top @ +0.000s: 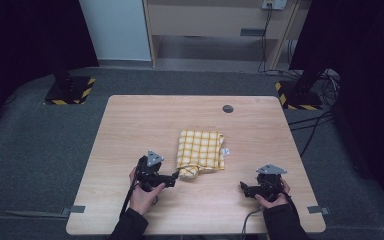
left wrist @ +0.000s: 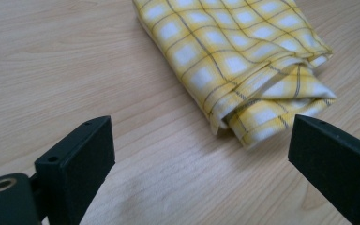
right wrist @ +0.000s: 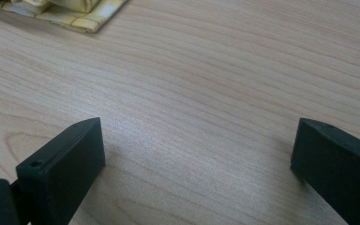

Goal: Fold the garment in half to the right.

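Observation:
A yellow and white checked cloth [top: 200,150] lies folded near the middle of the wooden table [top: 130,125], its near left corner bunched into thick folds [left wrist: 267,101]. My left gripper [top: 171,178] rests just left of that corner, open, with the folds a short way beyond its jaws [left wrist: 201,154]. My right gripper [top: 243,188] sits near the front right of the table, open over bare wood [right wrist: 197,150]. In the right gripper view a corner of the cloth [right wrist: 70,11] shows at the top left.
A small dark round grommet [top: 228,108] is set in the table near its far edge. A white tag [top: 226,151] sticks out at the cloth's right side. Black stands with striped bases [top: 70,90] flank the table on the grey floor.

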The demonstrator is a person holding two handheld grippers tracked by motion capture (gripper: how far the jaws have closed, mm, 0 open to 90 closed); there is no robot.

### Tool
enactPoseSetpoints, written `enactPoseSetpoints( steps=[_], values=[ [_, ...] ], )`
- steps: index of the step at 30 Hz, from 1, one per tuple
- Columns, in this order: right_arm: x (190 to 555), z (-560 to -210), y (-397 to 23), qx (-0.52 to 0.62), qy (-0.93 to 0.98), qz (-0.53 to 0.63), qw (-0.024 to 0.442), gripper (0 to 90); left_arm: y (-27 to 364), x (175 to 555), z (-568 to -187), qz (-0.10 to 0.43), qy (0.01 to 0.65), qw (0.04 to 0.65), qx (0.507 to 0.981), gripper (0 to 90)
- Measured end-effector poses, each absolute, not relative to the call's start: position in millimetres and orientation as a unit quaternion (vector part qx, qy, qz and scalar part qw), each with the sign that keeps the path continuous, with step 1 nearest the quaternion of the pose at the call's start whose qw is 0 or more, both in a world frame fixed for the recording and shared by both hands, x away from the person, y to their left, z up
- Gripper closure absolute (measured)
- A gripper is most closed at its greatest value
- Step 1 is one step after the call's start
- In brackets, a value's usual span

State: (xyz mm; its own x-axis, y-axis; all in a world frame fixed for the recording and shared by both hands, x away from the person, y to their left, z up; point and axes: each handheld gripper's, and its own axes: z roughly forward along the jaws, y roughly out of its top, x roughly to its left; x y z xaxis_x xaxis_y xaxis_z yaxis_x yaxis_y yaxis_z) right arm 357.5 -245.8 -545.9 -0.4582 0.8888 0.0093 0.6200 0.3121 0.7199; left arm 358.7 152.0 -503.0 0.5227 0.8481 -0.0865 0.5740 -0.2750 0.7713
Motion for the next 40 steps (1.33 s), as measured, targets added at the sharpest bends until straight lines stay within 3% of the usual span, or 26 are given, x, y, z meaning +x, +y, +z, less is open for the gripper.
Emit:
enactPoseSetpoints(
  steps=[30, 40],
  values=[
    [357.5, -545.9, -245.8, 0.481, 0.785, 0.336, 0.2, 3.1, 186.6, 332.7, -536.6, 0.177, 0.486, 0.35, 0.781, 6.9],
    [357.8, -546.0, -245.4, 0.48, 0.786, 0.336, 0.198, 1.9, 194.5, 331.3, -539.8, 0.2, 0.494, 0.339, 0.775, 5.3]
  ],
)
